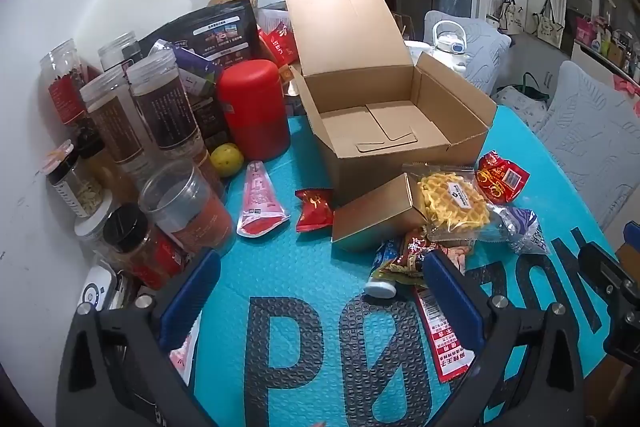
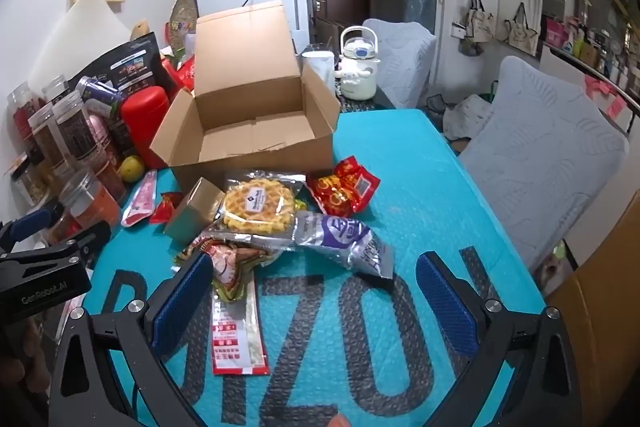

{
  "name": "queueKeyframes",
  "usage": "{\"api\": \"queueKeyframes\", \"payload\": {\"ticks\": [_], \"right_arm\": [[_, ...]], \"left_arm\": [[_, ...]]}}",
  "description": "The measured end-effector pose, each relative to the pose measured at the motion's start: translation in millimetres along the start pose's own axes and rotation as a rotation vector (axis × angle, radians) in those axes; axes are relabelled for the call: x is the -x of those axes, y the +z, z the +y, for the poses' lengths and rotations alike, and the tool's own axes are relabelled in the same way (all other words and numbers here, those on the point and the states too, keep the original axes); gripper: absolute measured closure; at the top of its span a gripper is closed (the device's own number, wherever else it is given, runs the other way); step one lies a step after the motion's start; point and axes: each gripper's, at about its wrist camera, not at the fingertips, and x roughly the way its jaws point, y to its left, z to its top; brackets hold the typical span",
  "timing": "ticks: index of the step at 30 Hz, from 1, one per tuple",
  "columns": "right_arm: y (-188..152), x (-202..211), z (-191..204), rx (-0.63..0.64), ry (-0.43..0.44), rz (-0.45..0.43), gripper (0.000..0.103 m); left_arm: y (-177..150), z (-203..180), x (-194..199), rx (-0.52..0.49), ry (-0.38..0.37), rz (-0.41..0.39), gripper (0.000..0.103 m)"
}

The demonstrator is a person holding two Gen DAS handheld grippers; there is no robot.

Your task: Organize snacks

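An open cardboard box (image 1: 400, 123) (image 2: 256, 131) stands on the teal bubble mat, nothing inside it. In front of it lie loose snacks: a waffle pack (image 1: 454, 205) (image 2: 258, 207), a red packet (image 1: 502, 177) (image 2: 346, 189), a silver-purple bag (image 1: 520, 227) (image 2: 344, 239), a small gold carton (image 1: 378, 215) (image 2: 194, 209), a small red candy (image 1: 314, 209) (image 2: 166, 207), a pink pouch (image 1: 260, 201) (image 2: 140, 203) and a long red-white strip (image 1: 440, 333) (image 2: 236, 331). My left gripper (image 1: 320, 295) hovers open over the mat. My right gripper (image 2: 316, 301) is open too, just short of the pile.
Tall jars (image 1: 160, 107) (image 2: 76, 139), a red canister (image 1: 254, 109) (image 2: 146, 123) and a yellow fruit (image 1: 227, 159) (image 2: 131, 168) crowd the left wall side. A white kettle (image 2: 358, 71) stands behind the box. Cushioned chairs (image 2: 536, 163) line the right edge.
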Motion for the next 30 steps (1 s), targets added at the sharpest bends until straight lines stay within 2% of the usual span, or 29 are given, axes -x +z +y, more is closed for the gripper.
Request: {"api": "queueKeyframes", "payload": {"ticks": [9,30], "right_arm": [[2,4,12,0.002,0.007,-0.007,0.000],[3,-1,7,0.030,0.033,-0.019,0.000]], "left_arm": [[3,2,2,0.002,-0.021,-0.002,0.000],[4,2,0,0.019,-0.029,-0.007,0.000]]}}
